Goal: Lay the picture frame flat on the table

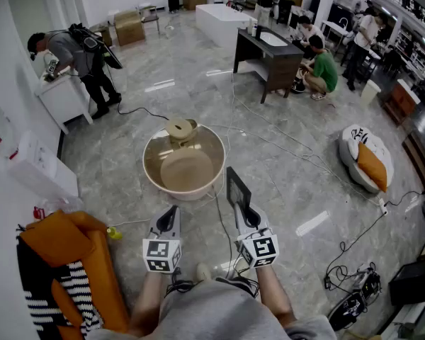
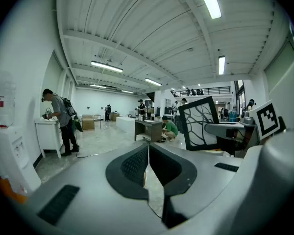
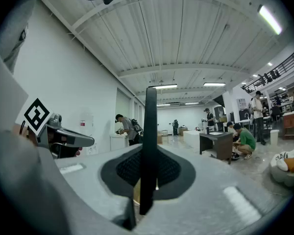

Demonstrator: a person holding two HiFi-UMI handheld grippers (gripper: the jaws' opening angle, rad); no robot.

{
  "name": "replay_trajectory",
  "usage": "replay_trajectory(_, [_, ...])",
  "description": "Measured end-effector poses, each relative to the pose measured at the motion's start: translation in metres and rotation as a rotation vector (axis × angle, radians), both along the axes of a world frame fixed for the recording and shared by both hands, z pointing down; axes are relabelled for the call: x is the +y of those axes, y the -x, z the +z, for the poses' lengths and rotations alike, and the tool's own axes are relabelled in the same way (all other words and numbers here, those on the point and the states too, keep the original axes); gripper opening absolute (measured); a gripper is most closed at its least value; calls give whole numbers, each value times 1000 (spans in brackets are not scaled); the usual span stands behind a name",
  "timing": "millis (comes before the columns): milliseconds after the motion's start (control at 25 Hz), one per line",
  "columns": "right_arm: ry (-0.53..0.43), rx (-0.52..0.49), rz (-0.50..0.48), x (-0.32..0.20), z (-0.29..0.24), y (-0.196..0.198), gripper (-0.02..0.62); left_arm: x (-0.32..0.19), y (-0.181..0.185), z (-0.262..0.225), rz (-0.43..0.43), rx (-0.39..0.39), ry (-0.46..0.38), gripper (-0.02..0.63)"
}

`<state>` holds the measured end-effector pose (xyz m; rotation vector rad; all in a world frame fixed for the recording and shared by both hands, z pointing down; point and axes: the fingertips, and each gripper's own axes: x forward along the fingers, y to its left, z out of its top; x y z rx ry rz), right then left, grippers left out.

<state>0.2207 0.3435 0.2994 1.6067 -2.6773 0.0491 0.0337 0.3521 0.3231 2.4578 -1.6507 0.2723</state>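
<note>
The picture frame (image 1: 235, 187) is black, with a white panel of dark curved lines (image 2: 202, 123). It stands upright in the air near the front right rim of the round table (image 1: 211, 187). My right gripper (image 1: 243, 206) is shut on the frame's lower edge. In the right gripper view the frame (image 3: 149, 131) shows edge-on between the pads. My left gripper (image 1: 171, 211) hovers to the left of it, at the table's near edge. Its jaws (image 2: 148, 150) are shut with nothing between them.
A round wooden piece (image 1: 180, 128) sits at the table's far rim. An orange seat with striped cloth (image 1: 64, 250) is at my left and cables (image 1: 340, 261) run over the floor at right. A white floor cushion (image 1: 365, 158), a dark desk (image 1: 269, 52) and several people stand farther off.
</note>
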Motion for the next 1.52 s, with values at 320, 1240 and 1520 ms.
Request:
replay_trajectory(320, [0,4,9,6,0,10,31,6,10,1,4,2,8,25])
replay_trajectory(1240, [3,-25,-141,-39,-5,91,31,-15,86,-7,-121,9,-31,25])
replay_trajectory(1520, [28,-25,-177,-82,2,112,31,-51,101,-1,-151,11,-10,25])
